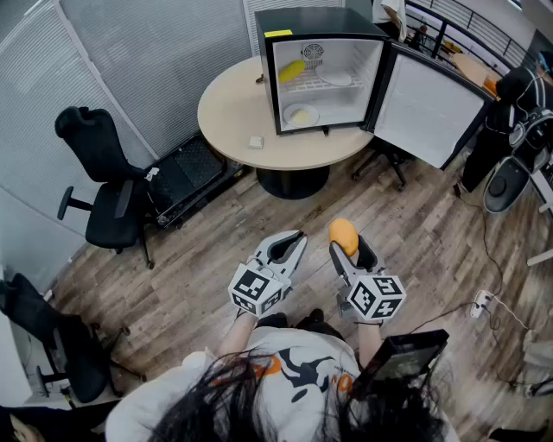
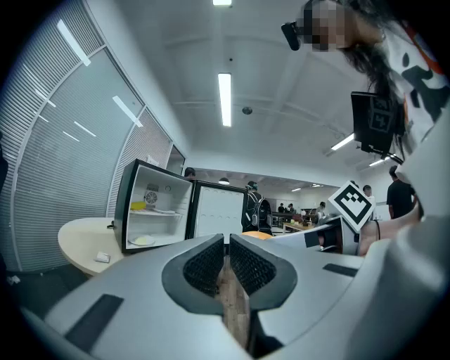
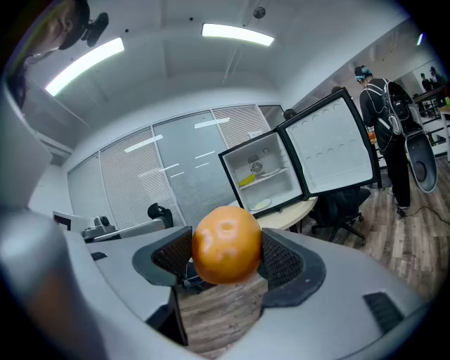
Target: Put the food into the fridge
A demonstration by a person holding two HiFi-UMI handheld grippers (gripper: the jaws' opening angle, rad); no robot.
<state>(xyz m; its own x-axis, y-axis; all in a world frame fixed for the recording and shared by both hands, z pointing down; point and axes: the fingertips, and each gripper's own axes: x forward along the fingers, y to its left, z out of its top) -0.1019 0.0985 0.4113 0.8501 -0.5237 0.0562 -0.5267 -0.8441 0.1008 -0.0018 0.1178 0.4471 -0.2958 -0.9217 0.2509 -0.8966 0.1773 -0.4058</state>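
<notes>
Near the person, over the wooden floor, the right gripper (image 1: 351, 252) holds an orange (image 3: 226, 244) between its widely spread fingers. Just to its left, the left gripper (image 1: 294, 242) has its fingers narrowed almost together with nothing between them. Far off, a small fridge (image 1: 324, 24) stands on the round surface (image 1: 233, 112), its door (image 1: 428, 108) swung open to the right. A yellow item (image 1: 291, 71) lies on its upper shelf and a plate (image 1: 301, 115) on its bottom.

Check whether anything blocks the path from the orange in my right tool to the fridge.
Nothing visible does. The round orange fruit is clamped in the right tool. Only wooden floor lies between it and the beige round table, and the black mini fridge has its door wide open.
</notes>
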